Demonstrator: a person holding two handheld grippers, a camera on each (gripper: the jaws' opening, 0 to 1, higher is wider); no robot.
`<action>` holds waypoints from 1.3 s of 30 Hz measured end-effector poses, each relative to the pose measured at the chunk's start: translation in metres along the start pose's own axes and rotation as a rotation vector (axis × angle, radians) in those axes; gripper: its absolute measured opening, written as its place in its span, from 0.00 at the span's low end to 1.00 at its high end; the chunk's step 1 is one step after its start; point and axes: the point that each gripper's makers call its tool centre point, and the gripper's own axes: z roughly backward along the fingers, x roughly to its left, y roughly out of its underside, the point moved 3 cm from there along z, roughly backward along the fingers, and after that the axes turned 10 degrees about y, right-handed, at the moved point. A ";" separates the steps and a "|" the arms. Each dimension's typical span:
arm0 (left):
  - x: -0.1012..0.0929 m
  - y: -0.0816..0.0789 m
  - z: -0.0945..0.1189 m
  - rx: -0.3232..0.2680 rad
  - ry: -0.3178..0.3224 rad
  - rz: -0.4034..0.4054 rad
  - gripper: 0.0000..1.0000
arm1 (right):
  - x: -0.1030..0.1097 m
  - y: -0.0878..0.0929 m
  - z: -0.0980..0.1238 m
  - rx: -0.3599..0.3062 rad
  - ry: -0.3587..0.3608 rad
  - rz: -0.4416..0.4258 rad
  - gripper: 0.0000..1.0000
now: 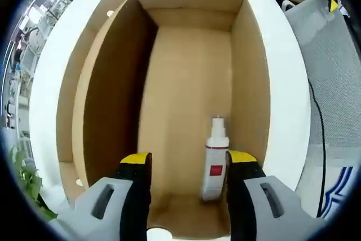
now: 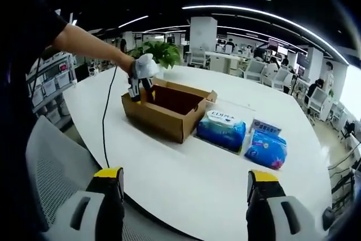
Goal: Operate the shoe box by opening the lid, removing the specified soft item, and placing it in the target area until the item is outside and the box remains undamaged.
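Left gripper view looks down into the open brown cardboard shoe box [image 1: 186, 100], where a white spray bottle with a red label [image 1: 215, 159] lies near the box's right wall. The left gripper [image 1: 188, 165] hangs over it, jaws wide, holding nothing. Right gripper view has the right gripper [image 2: 184, 180] spread wide over the white table [image 2: 186, 179], well apart from the box, with blue soft packs [image 2: 221, 130] just beside the box.
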 end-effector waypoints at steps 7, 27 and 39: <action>0.004 -0.001 0.002 -0.015 -0.028 0.010 0.51 | -0.003 0.000 -0.002 0.005 0.008 -0.026 0.88; -0.002 -0.002 -0.003 -0.035 -0.027 0.051 0.47 | -0.003 -0.001 -0.001 -0.001 0.004 -0.028 0.86; -0.004 0.000 -0.010 -0.035 0.001 0.074 0.40 | -0.004 -0.002 -0.001 -0.005 0.008 -0.036 0.85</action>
